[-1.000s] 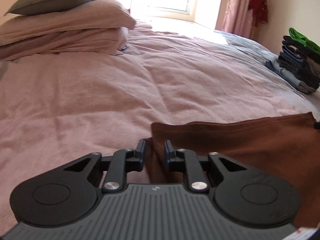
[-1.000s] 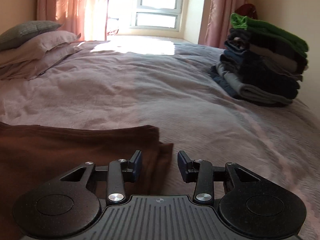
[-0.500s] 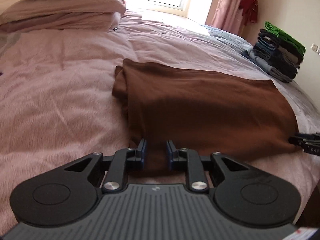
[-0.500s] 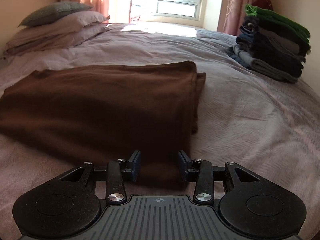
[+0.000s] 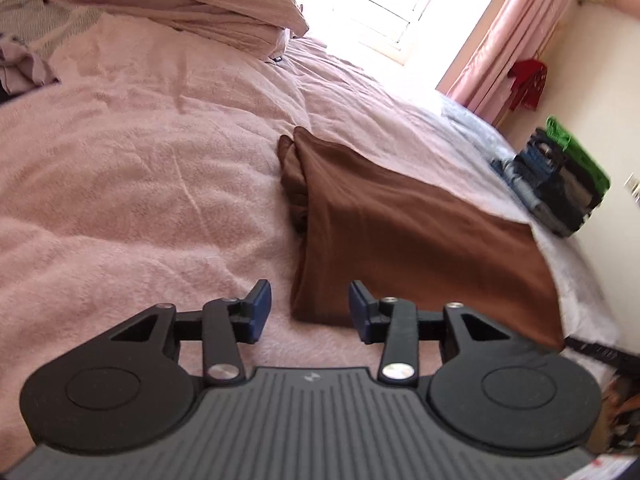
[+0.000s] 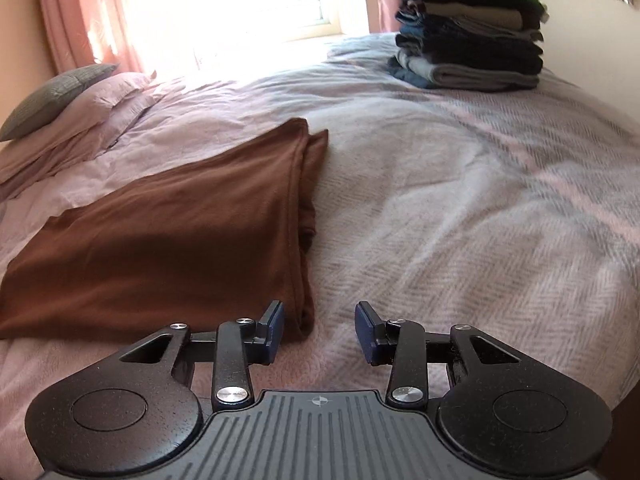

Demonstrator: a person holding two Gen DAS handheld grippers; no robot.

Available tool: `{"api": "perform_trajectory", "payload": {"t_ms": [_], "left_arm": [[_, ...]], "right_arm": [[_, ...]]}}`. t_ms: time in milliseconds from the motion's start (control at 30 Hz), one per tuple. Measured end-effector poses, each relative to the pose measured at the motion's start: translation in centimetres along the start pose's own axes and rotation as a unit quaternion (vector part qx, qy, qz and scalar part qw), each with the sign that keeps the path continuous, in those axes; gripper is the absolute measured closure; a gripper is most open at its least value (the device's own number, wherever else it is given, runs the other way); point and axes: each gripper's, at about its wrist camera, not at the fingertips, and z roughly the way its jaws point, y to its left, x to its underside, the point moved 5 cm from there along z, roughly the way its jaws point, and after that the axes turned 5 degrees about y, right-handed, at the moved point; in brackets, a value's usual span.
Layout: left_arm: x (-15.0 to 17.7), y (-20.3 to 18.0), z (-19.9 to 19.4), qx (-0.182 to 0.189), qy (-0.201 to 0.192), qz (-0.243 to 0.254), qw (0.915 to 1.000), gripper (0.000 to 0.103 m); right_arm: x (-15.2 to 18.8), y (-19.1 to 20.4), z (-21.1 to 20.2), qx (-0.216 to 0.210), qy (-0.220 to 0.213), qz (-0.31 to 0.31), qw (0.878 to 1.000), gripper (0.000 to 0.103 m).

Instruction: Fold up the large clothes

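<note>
A brown cloth [image 5: 400,240] lies folded flat on the pink bed cover [image 5: 140,180]. My left gripper [image 5: 308,286] hovers at its near left corner. Its jaws are opening, and the corner lies on the bed in the gap, free of the blue pads [image 5: 259,308]. In the right wrist view, the same brown cloth [image 6: 180,232] stretches away to the left. My right gripper [image 6: 319,306] stands open over the bed cover [image 6: 460,200], at the cloth's near right corner. The corner lies just beyond its left finger [image 6: 272,328], and nothing is between the fingers.
A tall stack of folded clothes [image 6: 468,32] with a green piece on top sits at the far right of the bed, against the wall. Pillows [image 5: 180,4] are piled at the far left. A window with pink curtains [image 6: 80,20] is behind the bed.
Both grippers came back from the cloth's far edge to its near edge, leaving it folded over. The left gripper, shut on the brown cloth before, has opened and let go. The right stayed open.
</note>
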Motion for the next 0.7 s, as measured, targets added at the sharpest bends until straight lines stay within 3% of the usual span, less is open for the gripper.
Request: {"api": "perform_trajectory", "payload": {"t_ms": [67,100,200,433,600,700], "left_arm": [[0.4,0.1,1.3,0.002,0.023,0.001,0.9997,0.066],[0.9,0.0,2.0,-0.02,0.032,0.014,0.9992,0.071],[1.4,-0.4,2.0,-0.035,0.027,0.037,0.9984,0.071],[0.9,0.0,-0.5,-0.012,0.003,0.005,0.9999,0.068],[1.8,0.5,0.4,-0.023,0.02,-0.003,0.9995,0.068],[0.9,0.4,0.0,0.005,0.015,-0.019,0.9997,0.067]], "right_arm": [[0.6,0.0,0.3,0.009,0.013,-0.003,1.0,0.067],[0.6,0.0,0.4,0.012,0.016,-0.003,1.0,0.067],[0.5,-0.3,0.1,0.003,0.016,0.017,1.0,0.067],[0.8,-0.6,-0.2,-0.003,0.014,0.032,0.999,0.067],[1.0,-0.7,-0.4,-0.005,0.014,0.043,0.999,0.067],[1.1,-1.3,-0.6,-0.006,0.014,0.052,0.999,0.067]]}}
